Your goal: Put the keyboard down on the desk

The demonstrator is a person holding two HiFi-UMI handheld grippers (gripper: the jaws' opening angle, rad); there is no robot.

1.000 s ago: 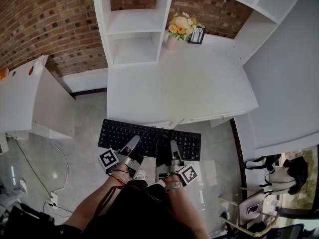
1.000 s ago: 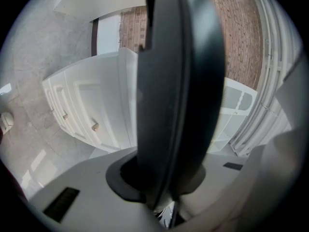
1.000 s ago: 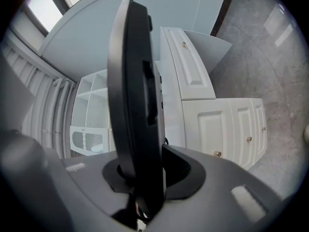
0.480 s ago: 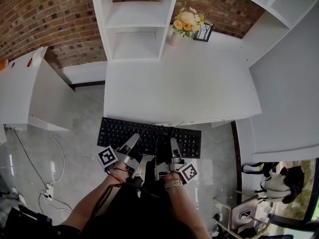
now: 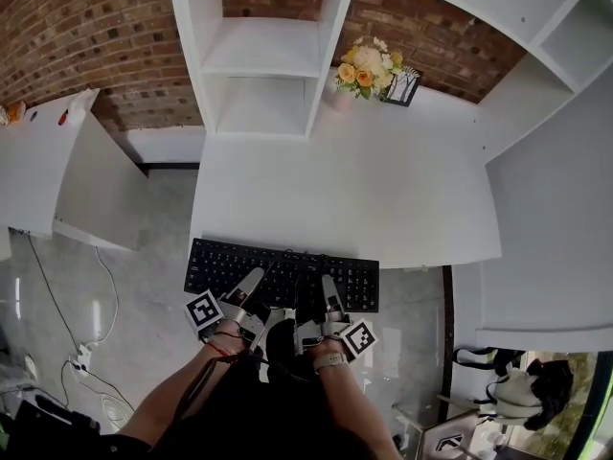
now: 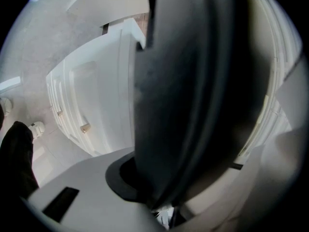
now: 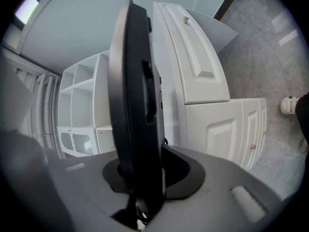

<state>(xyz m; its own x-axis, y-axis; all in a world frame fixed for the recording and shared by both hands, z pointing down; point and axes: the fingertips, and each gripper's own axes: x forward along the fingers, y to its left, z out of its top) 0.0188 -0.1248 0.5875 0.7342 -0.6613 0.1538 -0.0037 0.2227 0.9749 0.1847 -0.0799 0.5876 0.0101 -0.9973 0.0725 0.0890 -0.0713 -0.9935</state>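
The right hand-held gripper (image 5: 329,283) and, it seems, the left hand-held gripper (image 5: 256,278) clamp the near edge of the keyboard (image 5: 283,268), just short of the counter (image 5: 383,195).

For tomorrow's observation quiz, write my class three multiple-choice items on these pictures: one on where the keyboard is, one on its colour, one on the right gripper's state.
1. Where is the keyboard? A held over the floor, short of the desk; B flat on the desk; C lying on the floor.
2. Its colour? A white; B grey; C black.
3. The right gripper is: A open and empty; B shut on the keyboard; C shut on nothing.
Answers: 1 A, the head view shows it before the desk's near edge with floor beneath; 2 C, its keys and frame are black; 3 B, the right gripper view shows the jaws pressed on the keyboard's edge.
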